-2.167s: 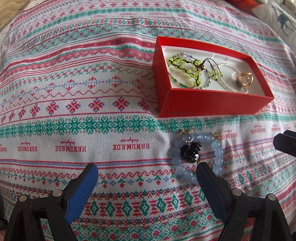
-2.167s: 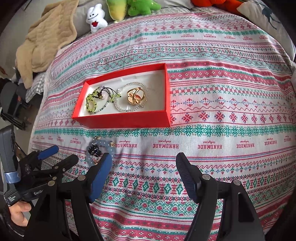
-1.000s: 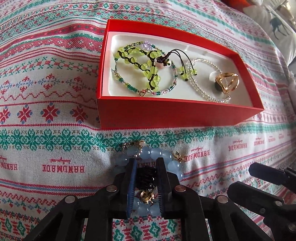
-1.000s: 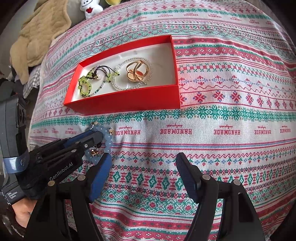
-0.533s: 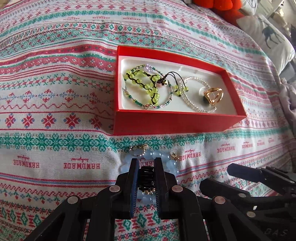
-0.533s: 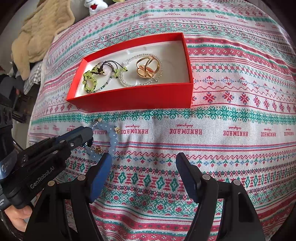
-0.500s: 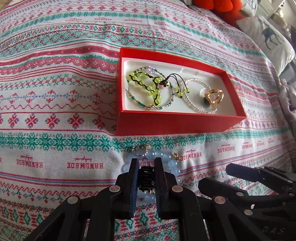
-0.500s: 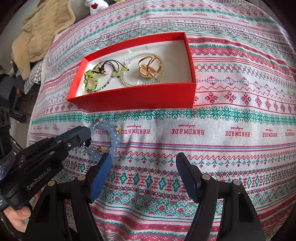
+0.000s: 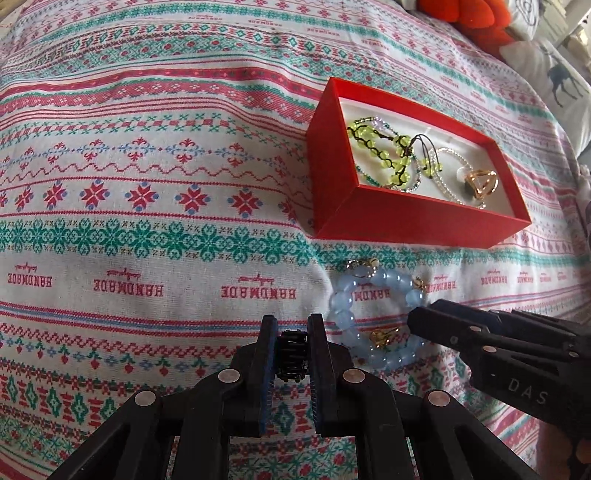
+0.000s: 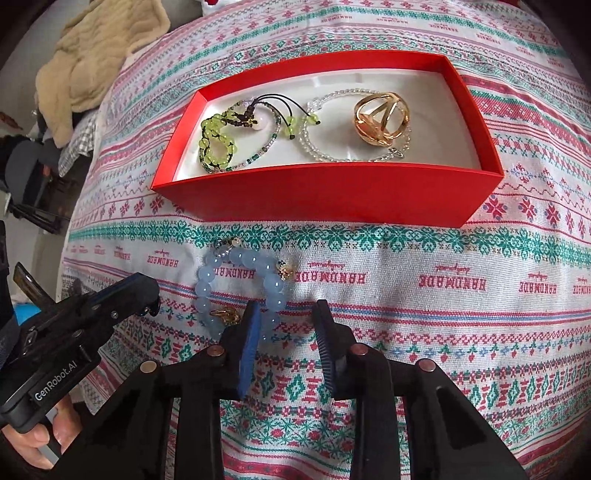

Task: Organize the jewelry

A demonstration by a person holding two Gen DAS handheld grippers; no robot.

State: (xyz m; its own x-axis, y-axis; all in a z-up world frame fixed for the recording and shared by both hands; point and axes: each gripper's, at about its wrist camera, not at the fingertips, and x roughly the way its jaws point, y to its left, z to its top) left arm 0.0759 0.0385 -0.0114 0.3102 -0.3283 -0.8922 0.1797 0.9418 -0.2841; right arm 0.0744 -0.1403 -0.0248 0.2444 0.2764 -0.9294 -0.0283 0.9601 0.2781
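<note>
My left gripper [image 9: 291,356] is shut on a small black hair claw [image 9: 291,354] and holds it left of a pale blue bead bracelet [image 9: 373,314] lying on the patterned cloth. My right gripper [image 10: 286,332] is open over the cloth; its left finger touches the bracelet's [image 10: 240,284] lower right beads. The red box [image 9: 417,225] lies behind the bracelet, holding a green bead bracelet [image 10: 218,144], a clear bead bracelet [image 10: 325,147] and a gold ornament [image 10: 382,118]. The left gripper also shows in the right wrist view [image 10: 146,295].
The patterned knit cloth [image 9: 147,184] covers the whole surface. A beige blanket [image 10: 92,62] lies at the far left. An orange plush [image 9: 476,18] and a deer-print pillow [image 9: 561,77] sit at the far right edge.
My left gripper lifted the black claw out of the blue bracelet's ring and moved left. My right gripper came forward to the bracelet and narrowed its opening.
</note>
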